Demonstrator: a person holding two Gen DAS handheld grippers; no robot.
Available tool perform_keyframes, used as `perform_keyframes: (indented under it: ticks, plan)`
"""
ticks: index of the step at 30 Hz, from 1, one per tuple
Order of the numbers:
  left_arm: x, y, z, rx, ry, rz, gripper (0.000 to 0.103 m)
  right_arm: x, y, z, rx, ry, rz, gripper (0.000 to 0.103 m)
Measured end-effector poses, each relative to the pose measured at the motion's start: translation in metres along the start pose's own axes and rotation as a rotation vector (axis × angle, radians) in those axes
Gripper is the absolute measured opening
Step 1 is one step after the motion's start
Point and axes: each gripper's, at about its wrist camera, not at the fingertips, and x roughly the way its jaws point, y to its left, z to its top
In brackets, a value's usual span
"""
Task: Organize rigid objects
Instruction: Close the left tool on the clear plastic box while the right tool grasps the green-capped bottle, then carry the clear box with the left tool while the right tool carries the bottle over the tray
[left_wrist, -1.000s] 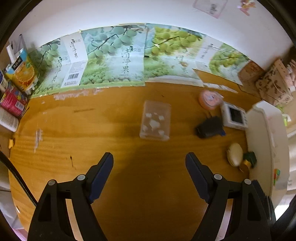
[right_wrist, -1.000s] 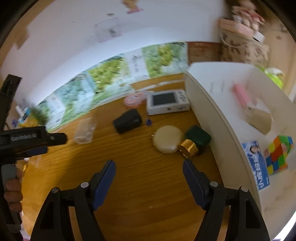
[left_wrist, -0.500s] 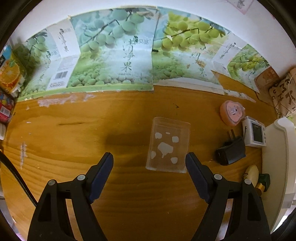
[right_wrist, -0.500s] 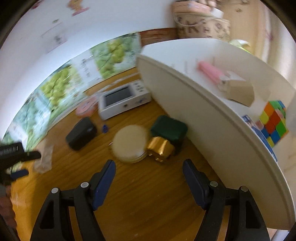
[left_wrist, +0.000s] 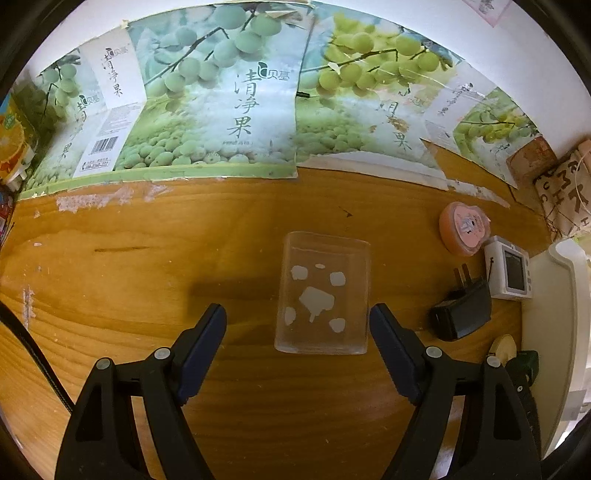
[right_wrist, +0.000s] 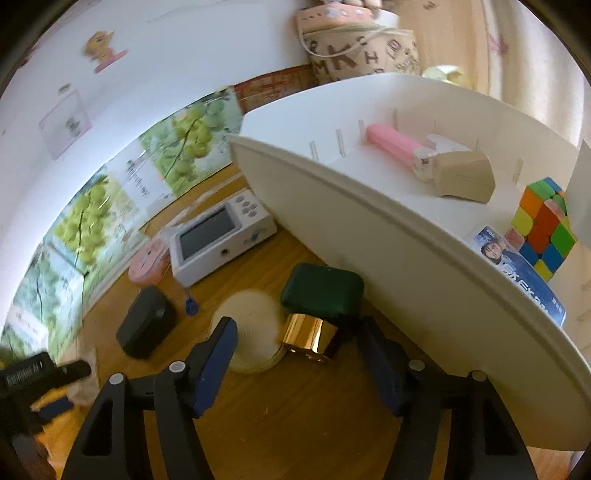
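Both my grippers hang over the wooden table (left_wrist: 147, 266), jaws spread, gripping nothing.

My left gripper (left_wrist: 297, 321) is wide apart, the clear rectangular plastic box (left_wrist: 323, 293) lying flat between its tips. My right gripper (right_wrist: 295, 341) gapes around the shiny gold cap (right_wrist: 310, 336), beside the round cream compact (right_wrist: 251, 326) and dark green case (right_wrist: 321, 291).

"清净果" on grape poster (left_wrist: 221, 110)

On the worktop (left_wrist: 147, 266) a clear box (left_wrist: 323, 291) lies left of the charger (left_wrist: 461, 310). Behind the charger sit a round tin (left_wrist: 463, 229) and a small screen device (left_wrist: 509, 267). Right of these stands a tray (right_wrist: 388, 236).
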Motion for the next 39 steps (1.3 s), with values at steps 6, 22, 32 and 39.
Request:
perform_keyframes:
  ticks: [6,22,32,39]
  plan:
    - [0.004,-0.004,0.001,0.022,0.003,-0.007,0.07,0.002,0.001,0.004,-0.001,0.001,-0.002,0.061]
    - [-0.003,0.005,-0.004,0.0,0.005,-0.034,0.053,0.003,0.0,0.011,-0.028,0.024,0.034,0.042]
    - [-0.014,0.007,-0.01,-0.016,-0.002,-0.055,0.053,-0.003,0.004,0.007,-0.094,0.084,0.056,0.042]
    - [-0.026,0.004,-0.027,0.0,0.004,-0.059,0.053,-0.018,0.007,0.002,-0.145,0.106,0.111,0.041]
